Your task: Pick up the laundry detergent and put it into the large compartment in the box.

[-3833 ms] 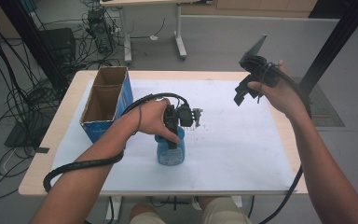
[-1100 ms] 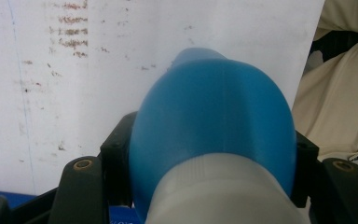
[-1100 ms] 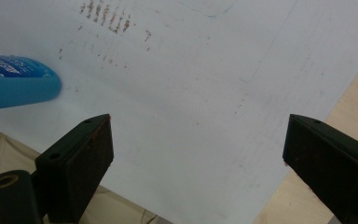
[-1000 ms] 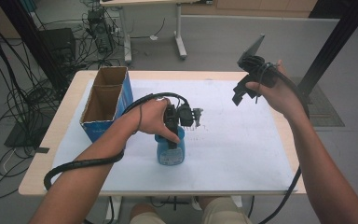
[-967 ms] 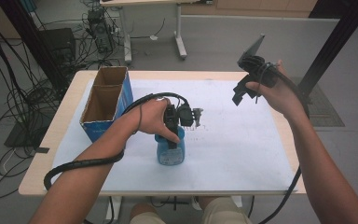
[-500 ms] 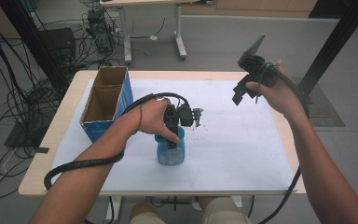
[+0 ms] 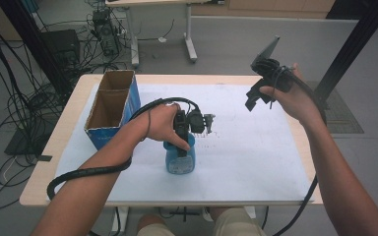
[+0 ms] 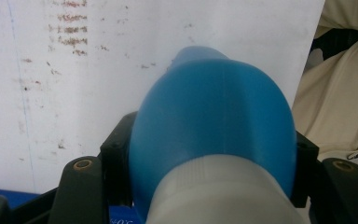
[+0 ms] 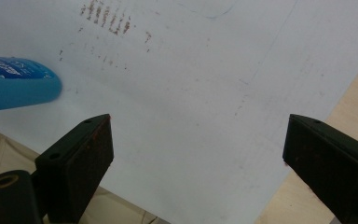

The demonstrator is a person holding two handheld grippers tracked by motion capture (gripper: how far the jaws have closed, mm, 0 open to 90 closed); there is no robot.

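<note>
A blue plastic bottle (image 7: 180,158) stands upright on the white sheet near the table's front middle. My left gripper (image 7: 182,142) comes down on its top and is shut on it. In the left gripper view the black jaws press on both sides of the blue bottle (image 8: 214,130), just above its pale cap. My right gripper (image 7: 252,101) is held in the air over the table's back right, open, with nothing between its jaws. The right gripper view looks down on the sheet, with the blue bottle (image 9: 16,81) at its left edge and its own gripper (image 9: 198,149) spread wide.
An open cardboard box (image 7: 112,105) with a blue side stands at the table's left. A white sheet (image 7: 246,157) with faint brown marks covers most of the wooden table (image 7: 66,128). Cables and desk legs lie on the floor beyond.
</note>
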